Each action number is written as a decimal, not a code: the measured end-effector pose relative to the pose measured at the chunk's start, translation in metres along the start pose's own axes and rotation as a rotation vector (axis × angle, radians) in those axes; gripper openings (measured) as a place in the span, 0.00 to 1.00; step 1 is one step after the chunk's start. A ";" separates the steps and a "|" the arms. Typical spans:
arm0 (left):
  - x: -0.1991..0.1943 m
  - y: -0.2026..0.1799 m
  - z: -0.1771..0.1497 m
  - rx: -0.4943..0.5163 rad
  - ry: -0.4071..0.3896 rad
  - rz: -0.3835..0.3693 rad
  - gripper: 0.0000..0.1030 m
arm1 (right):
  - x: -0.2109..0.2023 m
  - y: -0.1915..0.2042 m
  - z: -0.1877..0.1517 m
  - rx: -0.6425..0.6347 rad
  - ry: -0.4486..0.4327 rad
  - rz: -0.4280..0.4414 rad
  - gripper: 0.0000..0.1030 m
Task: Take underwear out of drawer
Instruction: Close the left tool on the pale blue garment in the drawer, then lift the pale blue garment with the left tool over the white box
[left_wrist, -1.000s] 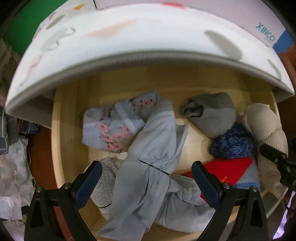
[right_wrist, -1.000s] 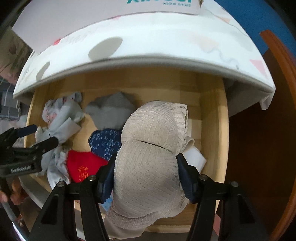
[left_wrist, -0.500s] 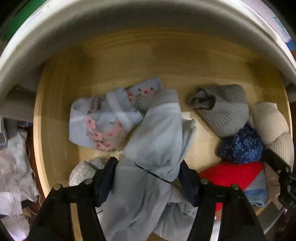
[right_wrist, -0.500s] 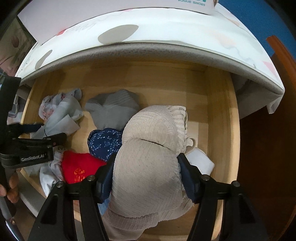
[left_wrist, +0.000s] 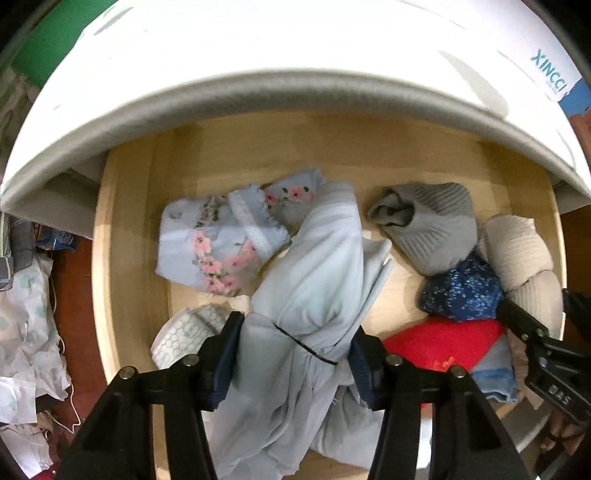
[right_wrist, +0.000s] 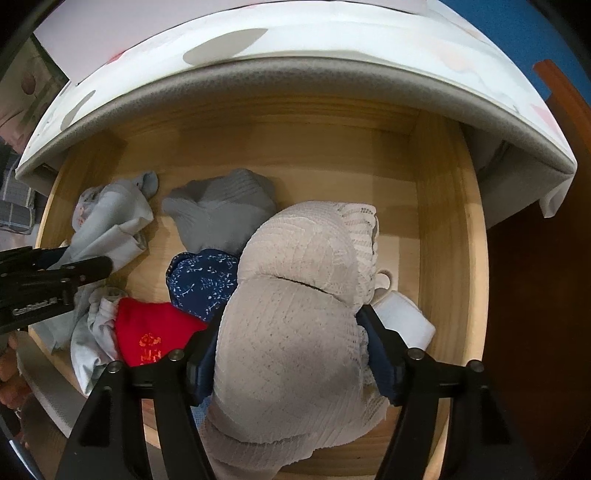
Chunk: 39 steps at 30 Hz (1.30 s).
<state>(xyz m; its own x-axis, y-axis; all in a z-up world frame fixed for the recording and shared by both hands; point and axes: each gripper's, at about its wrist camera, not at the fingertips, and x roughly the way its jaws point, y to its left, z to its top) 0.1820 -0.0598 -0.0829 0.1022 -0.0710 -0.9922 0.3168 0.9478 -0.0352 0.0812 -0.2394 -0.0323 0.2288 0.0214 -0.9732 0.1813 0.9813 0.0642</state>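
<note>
My left gripper (left_wrist: 295, 343) was closing on the pale-blue underwear (left_wrist: 314, 273) at six o'clock in the wooden drawer (left_wrist: 129, 229). My right gripper (right_wrist: 291, 350), jaws opening, seemingly still pinched the beige underwear (right_wrist: 295, 302). A white patterned top (right_wrist: 332, 48) overhung at twelve.

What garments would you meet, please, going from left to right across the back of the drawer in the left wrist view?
Floral pale-blue underwear → plain light-blue garment → grey ribbed piece → beige knit piece. The dark blue and red pieces lie nearer the front, so I left them out.
</note>
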 end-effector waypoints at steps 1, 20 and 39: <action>-0.004 0.001 -0.002 -0.002 -0.007 -0.005 0.53 | 0.000 0.000 0.000 0.001 -0.001 0.001 0.63; -0.124 0.018 -0.031 0.028 -0.151 -0.038 0.53 | 0.001 -0.001 0.000 -0.001 -0.008 0.006 0.63; -0.318 0.007 0.077 -0.060 -0.528 -0.133 0.53 | 0.000 -0.005 0.002 0.005 -0.007 0.014 0.64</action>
<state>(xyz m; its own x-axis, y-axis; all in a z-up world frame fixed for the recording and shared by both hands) 0.2241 -0.0540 0.2416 0.5288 -0.3235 -0.7847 0.3067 0.9349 -0.1787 0.0823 -0.2441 -0.0326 0.2376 0.0339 -0.9708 0.1831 0.9799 0.0790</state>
